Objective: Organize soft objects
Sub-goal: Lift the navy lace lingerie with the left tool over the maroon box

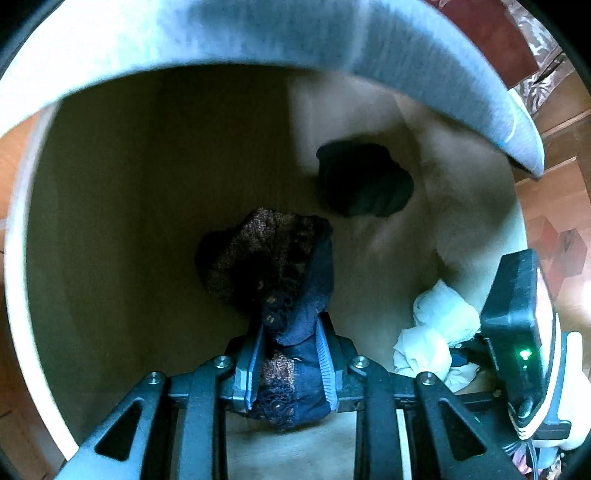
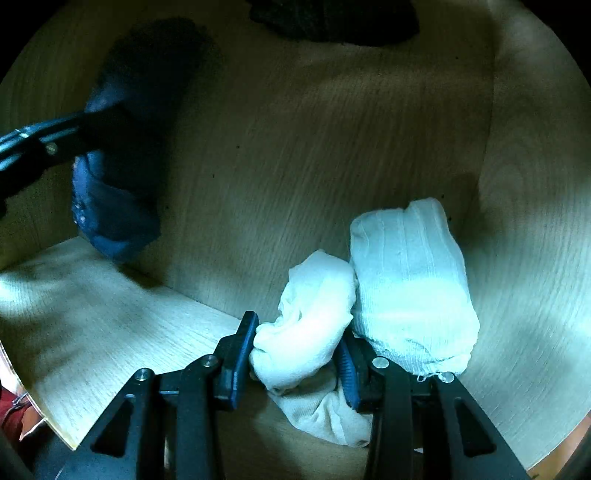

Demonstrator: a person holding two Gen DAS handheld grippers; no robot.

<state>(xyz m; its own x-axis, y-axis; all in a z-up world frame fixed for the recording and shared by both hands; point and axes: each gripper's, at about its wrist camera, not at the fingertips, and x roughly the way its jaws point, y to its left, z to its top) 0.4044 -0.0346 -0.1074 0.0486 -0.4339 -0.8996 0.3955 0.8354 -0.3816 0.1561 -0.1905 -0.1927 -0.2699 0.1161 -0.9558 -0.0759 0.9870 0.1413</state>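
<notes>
1. While both grippers reach down into a light wood drawer [image 2: 295, 155], no brand, label or readable writing shows on any item or tool in either view.
2. The left gripper [image 1: 290, 354] is clenched on a dark blue lace garment [image 1: 280, 280]. The cloth bunches between the pads and spills forward over the drawer floor.
3. The right gripper [image 2: 295, 354] grasps a small white cloth bundle [image 2: 306, 314], pressed between its blue pads.
4. A larger white ribbed bundle [image 2: 410, 284] lies touching the held one on its right, close to the drawer's right wall.
5. A black cloth bundle [image 1: 364, 181] rests on the drawer floor farther back, apart from the blue garment.
6. In the left wrist view, a grey panel [image 1: 258, 33] overhangs the top of the drawer opening and blocks the area behind it.
7. Outside the drawer, at the right edge, a reddish-brown patterned floor [image 1: 561, 221] is visible.
</notes>
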